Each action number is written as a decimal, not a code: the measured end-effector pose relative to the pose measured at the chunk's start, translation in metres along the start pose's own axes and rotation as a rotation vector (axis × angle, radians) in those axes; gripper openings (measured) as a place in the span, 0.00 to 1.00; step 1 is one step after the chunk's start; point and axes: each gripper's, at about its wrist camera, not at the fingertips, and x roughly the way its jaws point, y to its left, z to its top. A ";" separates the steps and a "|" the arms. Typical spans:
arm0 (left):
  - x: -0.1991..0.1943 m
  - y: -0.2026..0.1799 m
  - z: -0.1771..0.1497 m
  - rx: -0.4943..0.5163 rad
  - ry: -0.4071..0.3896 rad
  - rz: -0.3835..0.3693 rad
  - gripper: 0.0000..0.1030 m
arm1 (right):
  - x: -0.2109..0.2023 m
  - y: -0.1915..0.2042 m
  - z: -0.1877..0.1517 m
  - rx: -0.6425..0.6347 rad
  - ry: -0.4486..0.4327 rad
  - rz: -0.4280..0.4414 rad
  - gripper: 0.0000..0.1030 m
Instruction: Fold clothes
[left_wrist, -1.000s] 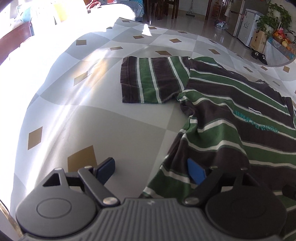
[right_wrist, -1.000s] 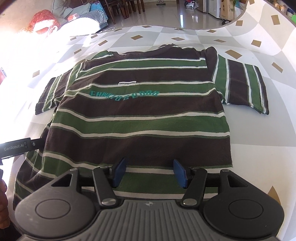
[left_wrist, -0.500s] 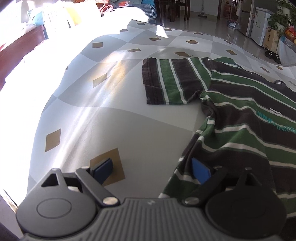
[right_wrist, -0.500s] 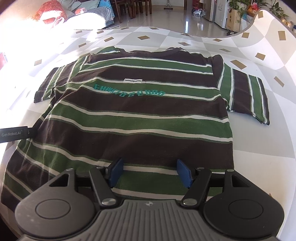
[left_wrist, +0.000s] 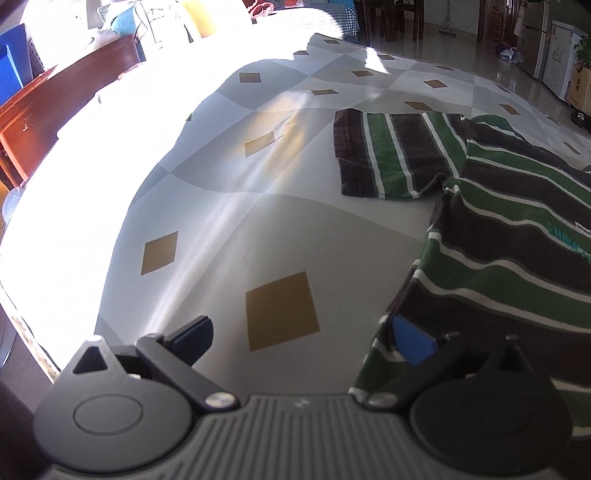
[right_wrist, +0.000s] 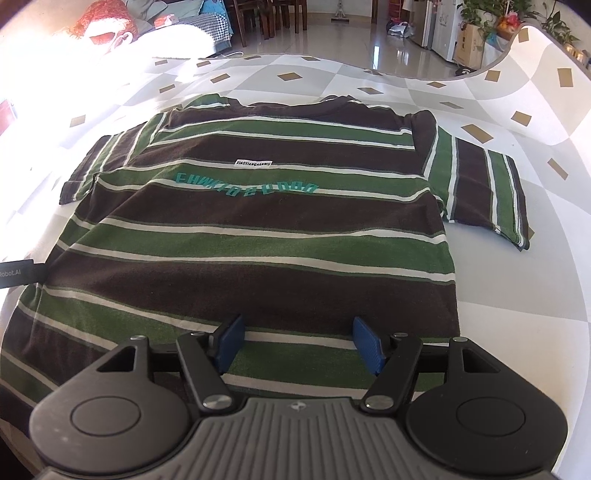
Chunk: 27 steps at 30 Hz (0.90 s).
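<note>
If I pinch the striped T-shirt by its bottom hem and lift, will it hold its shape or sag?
The striped T-shirt will probably sag: it lies limp and flat on the tablecloth, with soft wrinkles near the sleeve. It looks like thin knit, so likely light. On that glossy cloth it may slide when pushed.

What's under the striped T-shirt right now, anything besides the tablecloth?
The striped T-shirt lies flat on the diamond-patterned tablecloth, both sleeves spread. No bulge suggests anything beneath it, but the cloth it covers cannot be seen.
</note>
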 end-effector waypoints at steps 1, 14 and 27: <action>0.000 0.003 0.000 -0.018 0.005 -0.015 1.00 | 0.000 -0.001 0.000 -0.003 0.000 -0.001 0.63; -0.001 -0.018 0.013 -0.002 -0.025 -0.126 0.99 | -0.004 0.001 -0.004 0.010 0.010 -0.015 0.63; 0.024 -0.039 0.046 0.019 -0.040 -0.126 1.00 | -0.003 0.004 -0.008 -0.010 -0.007 -0.015 0.68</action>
